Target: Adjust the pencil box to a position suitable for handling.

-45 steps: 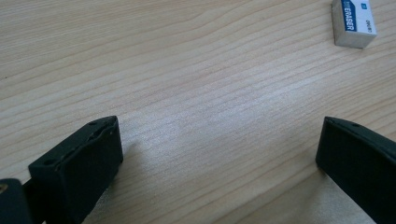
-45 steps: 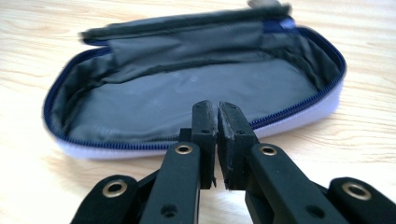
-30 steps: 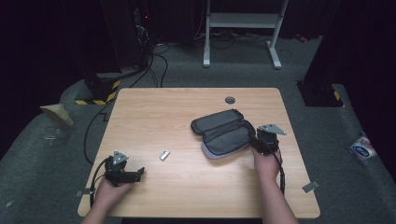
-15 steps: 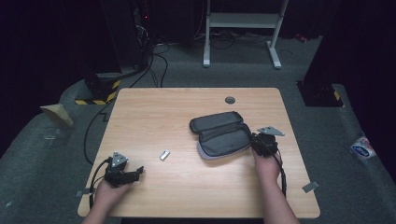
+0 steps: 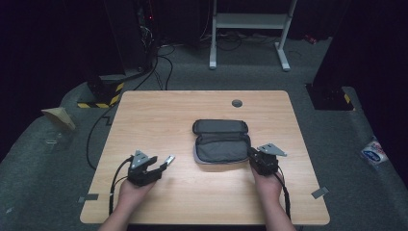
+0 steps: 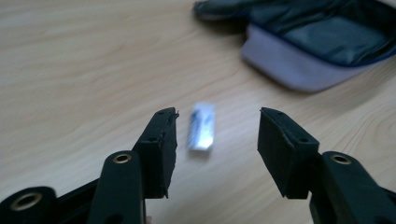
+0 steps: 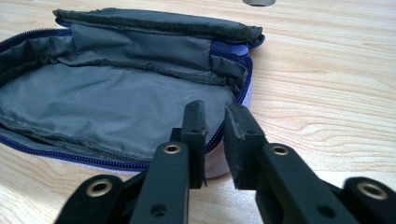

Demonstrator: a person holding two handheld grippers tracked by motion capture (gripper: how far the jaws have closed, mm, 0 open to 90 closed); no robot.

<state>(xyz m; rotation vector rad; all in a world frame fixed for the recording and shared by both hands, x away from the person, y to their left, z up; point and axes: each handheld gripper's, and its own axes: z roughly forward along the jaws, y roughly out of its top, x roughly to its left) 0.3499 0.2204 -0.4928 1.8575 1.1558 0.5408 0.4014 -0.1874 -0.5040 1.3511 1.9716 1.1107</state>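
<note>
Where the high view looks down on the wooden bench (image 5: 159, 115), an open grey pouch (image 5: 221, 144) lies near its middle, lid half folded back toward the far edge and its lining bare, with nothing lying in it as far as this view tells. The right gripper (image 5: 254, 159) sits at the pouch's near right corner, touching its rim. The left gripper (image 5: 161, 165) is well apart from the pouch, toward the near left of the bench, with a small silvery packet (image 5: 170, 158) at its tips. A round grommet (image 5: 236, 103) is set in the bench beyond the pouch.

In the left gripper view, the left gripper (image 6: 217, 135) has its jaws apart, and they have just been closing. The packet (image 6: 201, 126) lies flat on the wood between the pads, touching neither; it is blurred, so its markings cannot be read. The pouch (image 6: 308, 46) lies farther off at the upper right, pale outside wall and dark lining showing.

In the right gripper view, the right gripper (image 7: 215, 126) has its jaws nearly together, clamped on the pouch's zip edge at its near corner, the rim passing into the narrow gap between the pads. The pouch (image 7: 116, 102) gapes wide: grey fabric lining, blue zip round the edge, a flat inner flap along the hinge, and the shown part of the compartment holds nothing.
</note>
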